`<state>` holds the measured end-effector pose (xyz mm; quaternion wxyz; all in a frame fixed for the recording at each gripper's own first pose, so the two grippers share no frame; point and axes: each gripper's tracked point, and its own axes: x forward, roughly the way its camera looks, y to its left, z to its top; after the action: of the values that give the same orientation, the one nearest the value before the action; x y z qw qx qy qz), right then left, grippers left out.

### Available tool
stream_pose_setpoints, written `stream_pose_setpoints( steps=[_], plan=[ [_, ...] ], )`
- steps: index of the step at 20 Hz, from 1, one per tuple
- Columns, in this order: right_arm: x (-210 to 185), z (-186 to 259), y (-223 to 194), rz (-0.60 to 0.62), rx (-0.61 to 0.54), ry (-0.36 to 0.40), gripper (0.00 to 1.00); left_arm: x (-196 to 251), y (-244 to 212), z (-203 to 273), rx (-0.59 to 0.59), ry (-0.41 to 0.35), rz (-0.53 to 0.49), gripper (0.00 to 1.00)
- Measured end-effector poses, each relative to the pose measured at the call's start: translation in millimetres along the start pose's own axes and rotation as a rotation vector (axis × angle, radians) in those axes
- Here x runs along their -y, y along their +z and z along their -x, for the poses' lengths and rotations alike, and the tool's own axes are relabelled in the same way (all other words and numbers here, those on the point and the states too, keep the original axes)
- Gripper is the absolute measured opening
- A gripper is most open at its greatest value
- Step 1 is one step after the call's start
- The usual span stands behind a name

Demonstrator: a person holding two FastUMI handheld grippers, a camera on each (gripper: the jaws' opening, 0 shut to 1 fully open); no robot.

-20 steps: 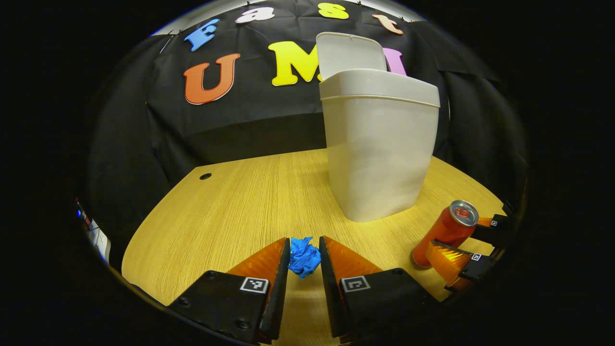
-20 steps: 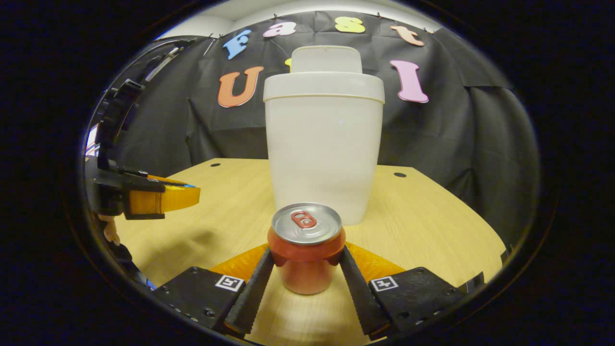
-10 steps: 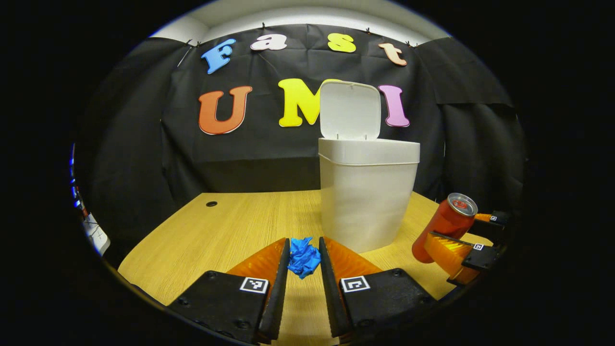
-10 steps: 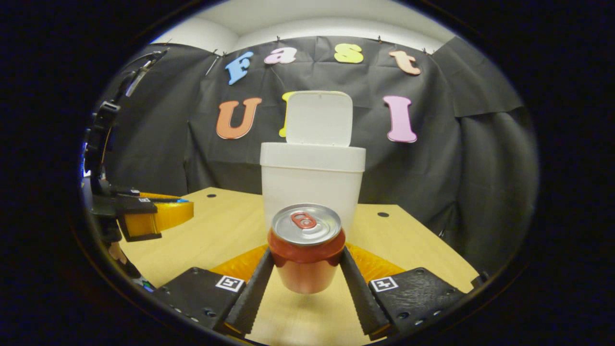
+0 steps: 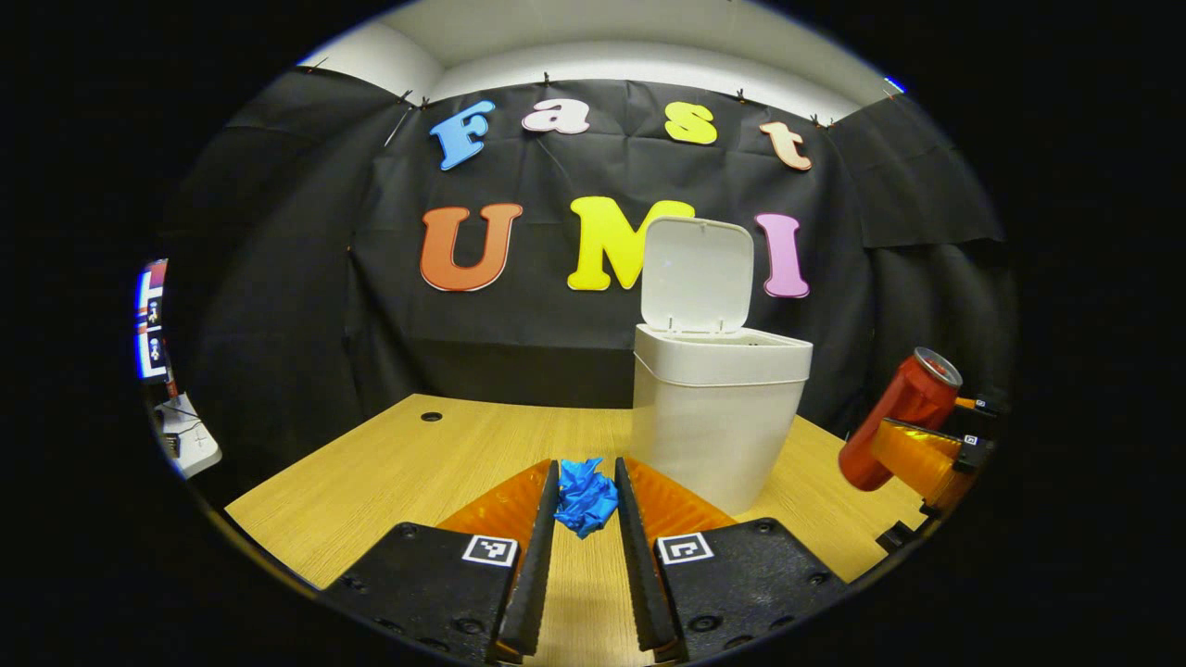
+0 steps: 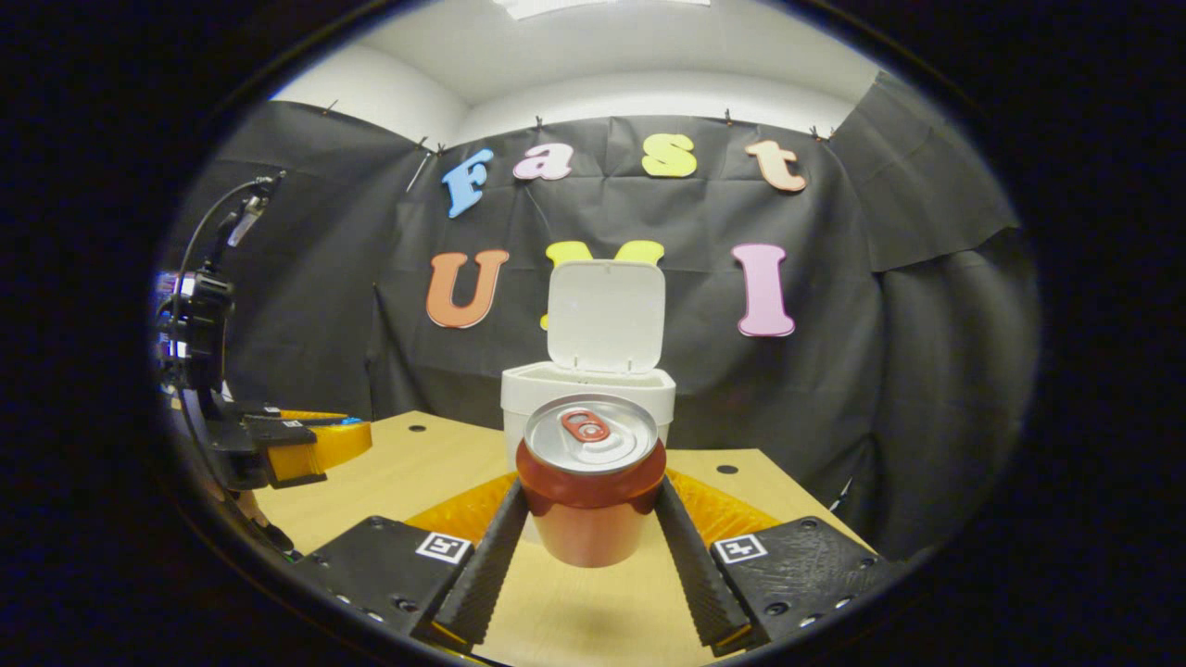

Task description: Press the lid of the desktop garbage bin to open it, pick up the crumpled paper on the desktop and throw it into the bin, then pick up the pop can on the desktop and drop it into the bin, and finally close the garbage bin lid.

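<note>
A: What changed? Quick.

B: Both grippers have come up and pulled back over the last second. The garbage bin (image 5: 718,421) looks smaller and lower in both views now, and its rim opening is starting to show. The lid (image 5: 697,275) stands upright, open, same as before.

A: Holds?

B: Left gripper (image 5: 586,496) has its fingers clamped on the blue crumpled paper (image 5: 585,497), lifted off the counter (image 5: 398,463). Right gripper (image 6: 590,505) has its fingers pressed on both sides of the red pop can (image 6: 590,477), also off the counter, top facing the camera. In the left gripper view the can hangs tilted, to the right of the bin.

A: Meaning for the task?

B: My read: opening is done and both pickups are done together. What's left is carrying each over the rim, paper first, then the can, then shutting the lid. Both are short of the opening, nothing dropped yet.

A: Counts?

B: One bin, one lid, one paper ball, one can, two grippers. Two cable holes in the counter in the right gripper view.
</note>
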<state>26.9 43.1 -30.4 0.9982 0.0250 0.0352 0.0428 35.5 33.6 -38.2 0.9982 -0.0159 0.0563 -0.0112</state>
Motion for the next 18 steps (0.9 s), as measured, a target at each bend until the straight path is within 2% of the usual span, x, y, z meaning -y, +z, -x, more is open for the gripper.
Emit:
stream_pose_setpoints(
  steps=[1,4,5,6,8,10,13,14,15,18],
  plan=[
    [4,1,2,-0.009,0.003,0.007,0.82,-4,11,-1,0.022,0.036,0.005,0.41],
    [16,0,10,-0.015,0.007,0.029,0.81,7,38,-15,0.038,0.052,0.017,0.4],
    [25,1,14,-0.019,0.009,0.017,0.81,12,50,-21,0.038,0.056,0.024,0.45],
    [33,2,19,-0.035,0.017,0.007,0.8,16,60,-28,0.041,0.063,0.032,0.4],
    [40,3,24,-0.064,0.02,0.006,0.81,37,89,-45,0.06,0.025,0.057,0.41],
    [48,3,23,-0.072,0.007,0.015,0.81,61,120,-68,0.079,-0.054,0.082,0.4],
    [62,4,21,-0.06,0.011,0.025,0.8,79,174,-103,0.149,-0.077,0.088,0.4],
    [65,4,19,-0.046,0.014,0.028,0.8,89,190,-115,0.176,-0.085,0.073,0.45],
    [69,4,16,-0.036,0.017,0.027,0.8,101,198,-127,0.185,-0.104,0.057,0.4],
    [77,3,11,-0.032,0.013,0.026,0.81,132,196,-165,0.171,-0.147,0.029,0.4]
  ],
)
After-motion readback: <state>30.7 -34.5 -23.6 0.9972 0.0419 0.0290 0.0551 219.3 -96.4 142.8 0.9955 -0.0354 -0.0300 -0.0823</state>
